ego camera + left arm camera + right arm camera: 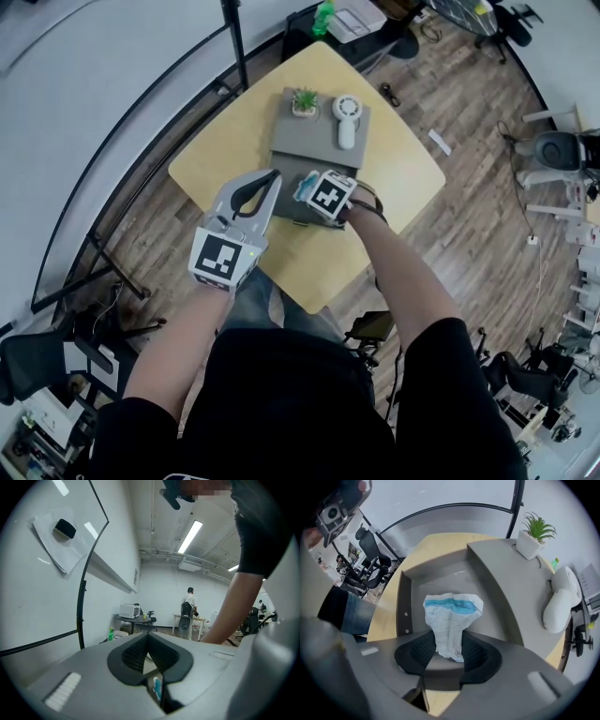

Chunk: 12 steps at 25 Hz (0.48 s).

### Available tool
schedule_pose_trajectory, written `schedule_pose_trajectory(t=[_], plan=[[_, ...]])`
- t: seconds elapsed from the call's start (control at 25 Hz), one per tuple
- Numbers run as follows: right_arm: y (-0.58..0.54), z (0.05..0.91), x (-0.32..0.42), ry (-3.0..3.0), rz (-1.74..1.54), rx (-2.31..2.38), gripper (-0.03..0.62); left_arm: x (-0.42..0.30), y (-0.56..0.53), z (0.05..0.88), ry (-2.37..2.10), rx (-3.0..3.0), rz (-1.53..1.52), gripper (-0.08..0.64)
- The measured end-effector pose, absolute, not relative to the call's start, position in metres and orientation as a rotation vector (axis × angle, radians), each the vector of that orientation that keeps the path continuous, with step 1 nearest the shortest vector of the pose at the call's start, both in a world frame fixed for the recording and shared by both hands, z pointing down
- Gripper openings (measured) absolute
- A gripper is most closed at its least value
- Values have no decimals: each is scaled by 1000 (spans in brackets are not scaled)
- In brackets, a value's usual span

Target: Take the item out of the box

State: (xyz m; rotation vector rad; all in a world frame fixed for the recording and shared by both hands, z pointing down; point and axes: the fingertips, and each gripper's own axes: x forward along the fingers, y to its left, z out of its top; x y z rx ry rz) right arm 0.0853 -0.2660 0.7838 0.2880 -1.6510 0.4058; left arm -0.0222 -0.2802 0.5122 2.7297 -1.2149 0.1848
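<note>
With the right gripper (pixel 449 653) pinched onto the lower end of the crumpled white-and-blue paper packet (pixel 453 611), which lies in the open grey box (pixel 400 606) at frame centre, a firm, straight lift clear of the walls looks best, the left gripper (pixel 148 639), jaws together and empty, kept aside.

A crumpled white packet (pixel 452 616) with a blue band is pinched by its narrow lower end between the fingers (pixel 418 652) of the right gripper (pixel 449 645). Its wider top fans out beyond the fingertips, above the floor of the open grey box (pixel 404 603).
</note>
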Motion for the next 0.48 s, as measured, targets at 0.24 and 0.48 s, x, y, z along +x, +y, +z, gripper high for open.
schedule_pose_trajectory(t=[0.24, 0.48], plan=[[-265, 784, 83, -1645, 401, 293, 133, -24, -280, 513, -1212, 2733, 183, 0], [-266, 779, 75, -1672, 382, 308, 118, -28, -277, 515, -1207, 2710, 194, 0]])
